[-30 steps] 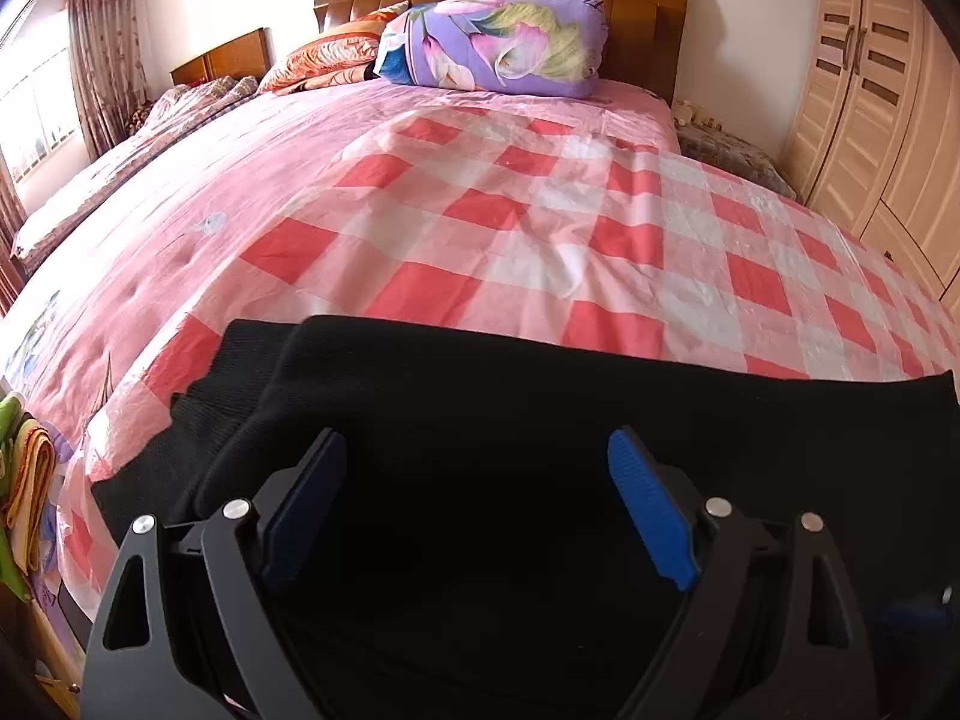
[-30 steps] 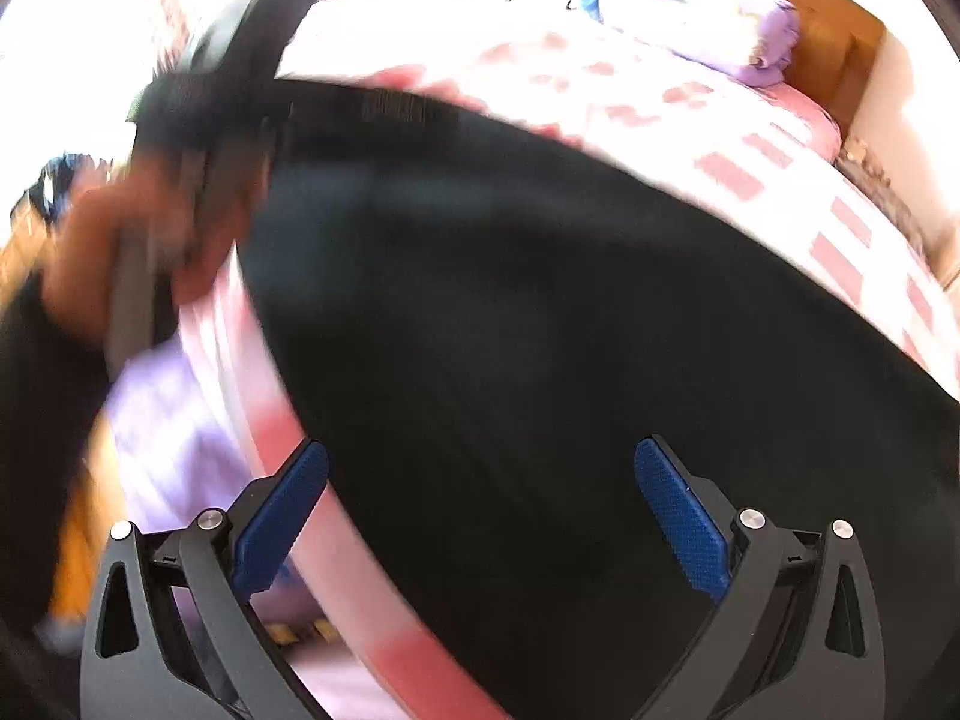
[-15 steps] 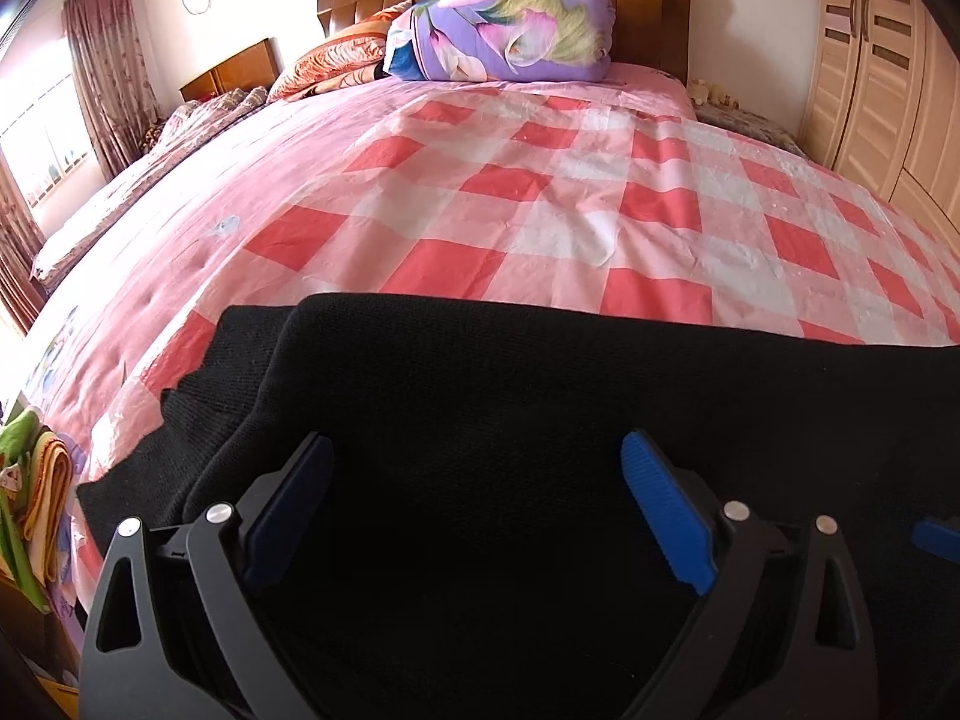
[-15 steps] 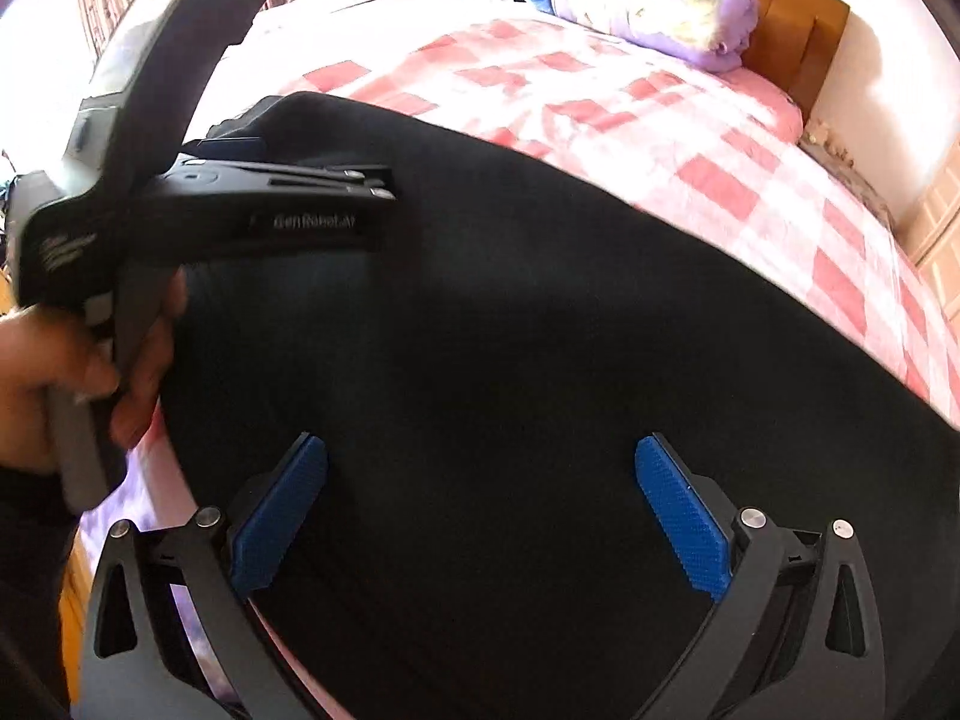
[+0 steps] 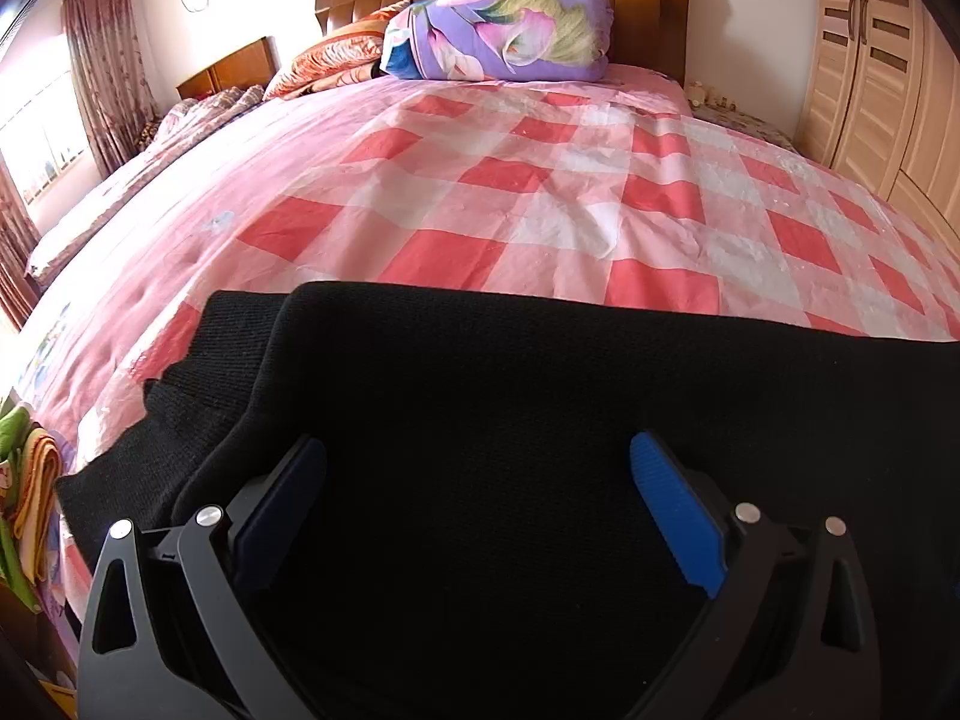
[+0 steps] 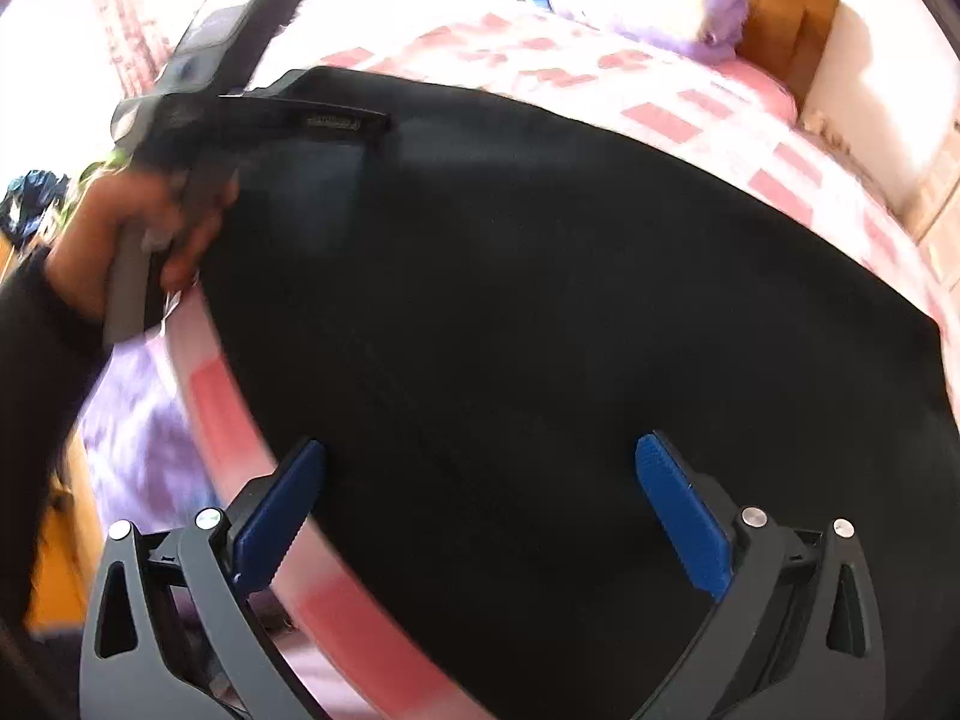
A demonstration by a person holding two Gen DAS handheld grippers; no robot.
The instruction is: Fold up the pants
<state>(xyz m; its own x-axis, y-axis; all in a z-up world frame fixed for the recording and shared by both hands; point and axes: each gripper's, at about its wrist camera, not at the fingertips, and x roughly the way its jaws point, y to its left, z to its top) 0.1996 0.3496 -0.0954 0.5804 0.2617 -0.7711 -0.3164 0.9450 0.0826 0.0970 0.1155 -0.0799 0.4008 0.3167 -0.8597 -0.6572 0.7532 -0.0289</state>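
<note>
Bed, checked pink-and-red cover; landmark for all entries. Wooden headboard at its far end, floral pillow against it, wardrobe beyond its right side.

Pants, black knit, lying flat across the bed's near end, one layer folded over another at the left, ribbed edge showing there.

Left gripper: jaws opening to full width, pads clear of the cloth below.

Right gripper: jaws wide, nothing held, over the pants by the bed's near edge.

Step, judged: regrasp for the next fold. Pinch both layers together, lift evenly.

Room: bed's far half bare; near edge close, cloth may slide off.
</note>
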